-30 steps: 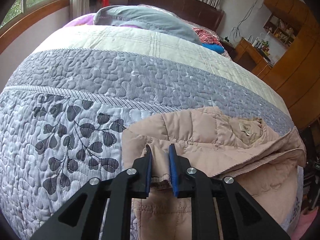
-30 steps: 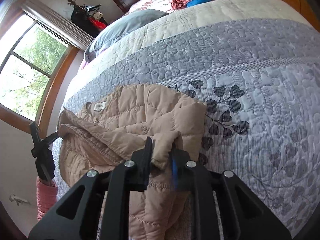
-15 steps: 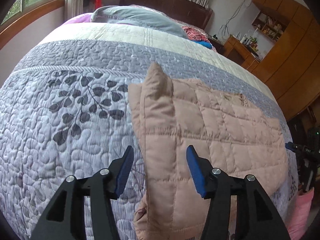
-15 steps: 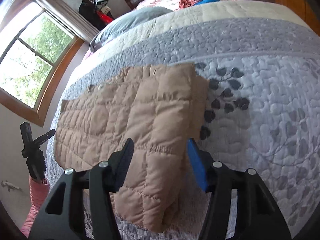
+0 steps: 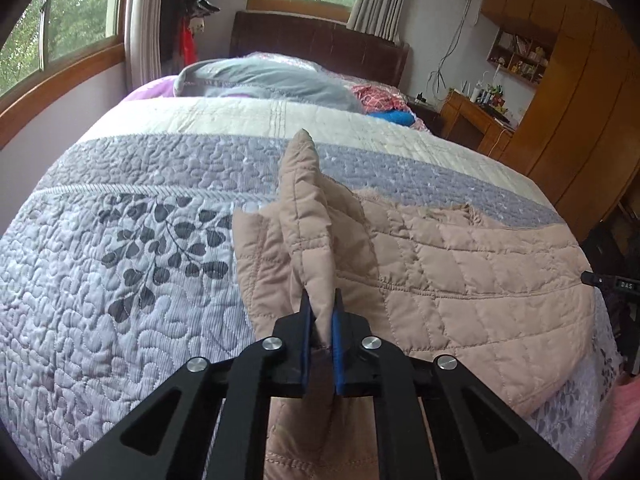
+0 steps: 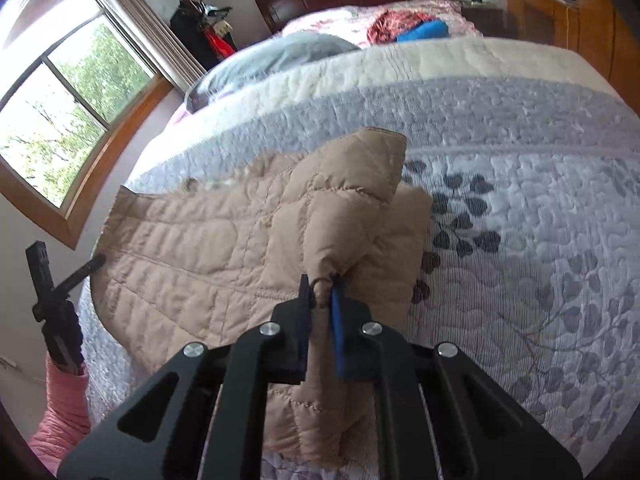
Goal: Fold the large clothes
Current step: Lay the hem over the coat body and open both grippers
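Note:
A beige quilted jacket [image 5: 460, 264] lies spread on the bed's grey leaf-patterned quilt [image 5: 140, 280], near the foot edge. My left gripper [image 5: 321, 300] has its jaws closing tight on one corner of the jacket, which stands up as a pointed fold above the blue pads [image 5: 338, 332]. In the right wrist view the jacket [image 6: 200, 248] stretches away to the left. There my right gripper [image 6: 320, 284] is closing its jaws on the other corner, and a rounded fold bulges up in front of them. The cloth under both grippers is hidden.
A grey pillow [image 5: 260, 80], red and blue cloth [image 5: 392, 112] and a dark headboard [image 5: 320, 48] lie at the far end. A wooden desk [image 5: 476, 120] and wardrobe [image 5: 580, 100] stand right of the bed. A black device [image 6: 52, 300] sits by the bed edge over something pink.
Half a second ago both grippers stood open over the flat jacket. Both have since shut on its near corners and raised them into upright folds.

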The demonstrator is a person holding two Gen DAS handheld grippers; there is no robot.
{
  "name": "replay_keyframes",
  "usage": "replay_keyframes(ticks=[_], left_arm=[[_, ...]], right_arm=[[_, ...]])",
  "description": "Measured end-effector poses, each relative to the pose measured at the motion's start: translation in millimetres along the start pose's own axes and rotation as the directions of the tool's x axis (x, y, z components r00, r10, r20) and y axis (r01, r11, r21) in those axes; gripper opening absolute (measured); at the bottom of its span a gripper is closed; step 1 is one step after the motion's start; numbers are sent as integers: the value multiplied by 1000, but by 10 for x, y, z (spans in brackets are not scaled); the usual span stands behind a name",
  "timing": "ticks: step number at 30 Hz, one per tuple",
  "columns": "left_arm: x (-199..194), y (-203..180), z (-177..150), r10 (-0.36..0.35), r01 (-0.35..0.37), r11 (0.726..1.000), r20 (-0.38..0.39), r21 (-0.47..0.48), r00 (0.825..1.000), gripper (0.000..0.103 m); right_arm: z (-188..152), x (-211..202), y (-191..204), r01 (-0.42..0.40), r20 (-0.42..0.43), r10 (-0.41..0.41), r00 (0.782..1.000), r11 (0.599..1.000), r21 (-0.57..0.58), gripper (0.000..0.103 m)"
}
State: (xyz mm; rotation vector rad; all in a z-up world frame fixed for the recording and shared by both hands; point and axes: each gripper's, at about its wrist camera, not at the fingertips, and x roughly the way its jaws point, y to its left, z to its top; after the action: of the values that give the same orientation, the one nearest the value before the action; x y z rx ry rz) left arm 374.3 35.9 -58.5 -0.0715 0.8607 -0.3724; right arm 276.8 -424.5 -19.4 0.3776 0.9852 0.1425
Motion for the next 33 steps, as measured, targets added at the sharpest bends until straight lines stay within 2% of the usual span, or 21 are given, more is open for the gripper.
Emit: replay_keyframes(ticks=[5,7,11,17,21,25,27,31,33], left_arm=[[-147,-107,233,9,-11,1000,110,23,994,8],[-91,-114,317,21,-25,999,120,25,992,8],[266,-9,375,46,-45,999,47,-4,998,8],[871,269,192,27,-35,997,-118,-69,993,12],[1003,286,87,27,-33,998,-124,-49,992,14],[980,212,115,64,-68,997,-137,-29,989,16],[910,190,151,66,-73,996,-142,-42,988,20],[530,187,168,124,-128,990,-80,-51,989,26],[281,75,143,137,-137,990,-18,-31,990,26]], right_arm=[[187,-183,79,7,68,-6,998,1000,-6,8],[265,-169,57,18,79,-18,997,1000,2,8],[360,38,-45,34,63,-36,997,999,37,8],[321,676,-355,67,-62,-61,996,992,108,8],[232,944,-433,69,-96,-57,994,990,119,11],[225,934,-371,106,-101,-95,990,989,107,13],[235,845,-286,138,-87,-130,988,986,94,20],[161,416,-33,210,15,-211,977,977,42,20],[67,243,173,187,47,-187,981,982,6,20]])
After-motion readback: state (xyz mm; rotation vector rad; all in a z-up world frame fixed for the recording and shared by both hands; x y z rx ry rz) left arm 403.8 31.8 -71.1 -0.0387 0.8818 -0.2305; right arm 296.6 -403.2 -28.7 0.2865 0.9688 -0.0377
